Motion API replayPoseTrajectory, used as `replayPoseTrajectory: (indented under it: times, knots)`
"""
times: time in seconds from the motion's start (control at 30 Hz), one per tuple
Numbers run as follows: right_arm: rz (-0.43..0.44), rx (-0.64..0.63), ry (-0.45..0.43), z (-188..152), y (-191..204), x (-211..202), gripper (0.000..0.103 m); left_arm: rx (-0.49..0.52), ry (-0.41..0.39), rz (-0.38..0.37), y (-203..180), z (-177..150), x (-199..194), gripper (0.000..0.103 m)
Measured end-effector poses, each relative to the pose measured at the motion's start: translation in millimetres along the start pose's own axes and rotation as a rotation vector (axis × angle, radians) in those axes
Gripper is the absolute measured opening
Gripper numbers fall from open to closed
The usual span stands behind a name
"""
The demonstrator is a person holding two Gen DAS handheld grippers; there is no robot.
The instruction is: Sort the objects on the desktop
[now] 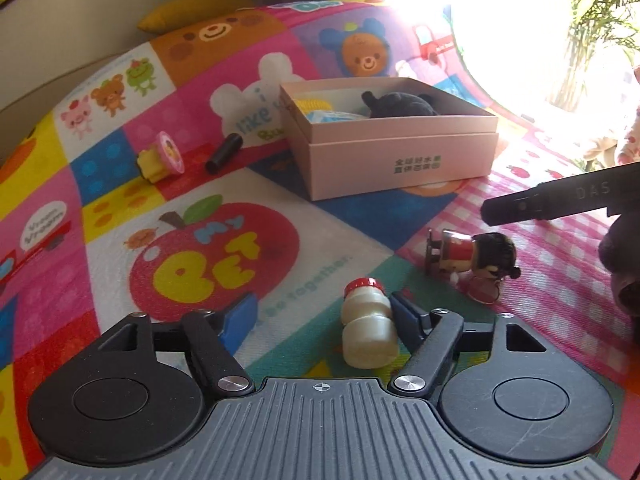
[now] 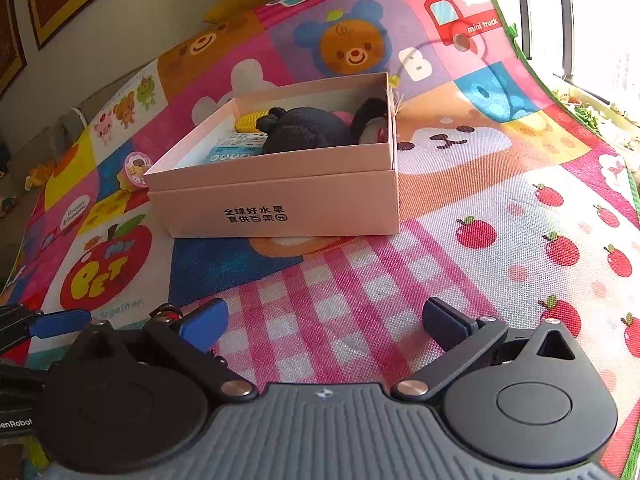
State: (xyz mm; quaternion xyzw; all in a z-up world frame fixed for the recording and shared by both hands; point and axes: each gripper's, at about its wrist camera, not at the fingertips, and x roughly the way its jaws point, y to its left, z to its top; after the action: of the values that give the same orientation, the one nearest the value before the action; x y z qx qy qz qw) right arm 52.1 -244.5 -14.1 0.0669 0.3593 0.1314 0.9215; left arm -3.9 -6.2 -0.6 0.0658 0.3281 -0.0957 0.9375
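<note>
1. Left wrist view shows the left hand-held gripper with its jaws apart, low over the play mat. A small white bottle with a red cap lies on its side between the blue pads, close to the right pad; I cannot tell if it touches that pad. No pad presses on it, so I judge that the bottle is the next thing to be picked up and the jaws are spread to go around it.
2. A little doll in red clothes lies tipped over just beside the bottle, to the right. Farther away on the left lie a pink-lidded toy cup and a black tube, near each other and well apart from the bottle.
3. The pink box stands open in the middle of the mat. Inside it are a dark plush toy, a yellow item and a light blue packet. It seems to be the collecting place, so part of the sorting is already done.
4. The right hand-held gripper has its jaws wide apart with nothing between them. It hovers over the pink checked part of the mat, in front of the box, probably waiting for its turn.
5. One risk: the bottle is round and may roll when the pads close.
</note>
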Motion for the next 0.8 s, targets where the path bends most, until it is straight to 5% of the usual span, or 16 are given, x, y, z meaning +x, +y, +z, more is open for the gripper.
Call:
replayPoseTrajectory:
  times: [0.1,0.37,0.5,0.57,0.63,0.8]
  knots:
    - [0.036,0.003,0.000,0,-2,-2,0.103,-0.049,0.000,0.020,9,-2,-2,0.096]
    - [-0.007,-0.056,-0.047,-3,10,-20,0.103,-0.101,0.022,0.021,17,-3,2,0.101]
    - [0.099,-0.227,-0.061,-17,40,-55,0.103,-0.107,0.026,0.014,16,-2,4,0.103]
    - [0.139,-0.266,0.005,-21,53,-49,0.103,-0.096,0.030,0.017,15,-2,5,0.103]
    - [0.111,-0.284,0.074,-25,64,-33,0.102,-0.096,0.032,0.015,16,-2,5,0.103]
    - [-0.054,-0.306,0.026,-20,56,-25,0.102,-0.088,0.037,0.022,14,-1,6,0.103]
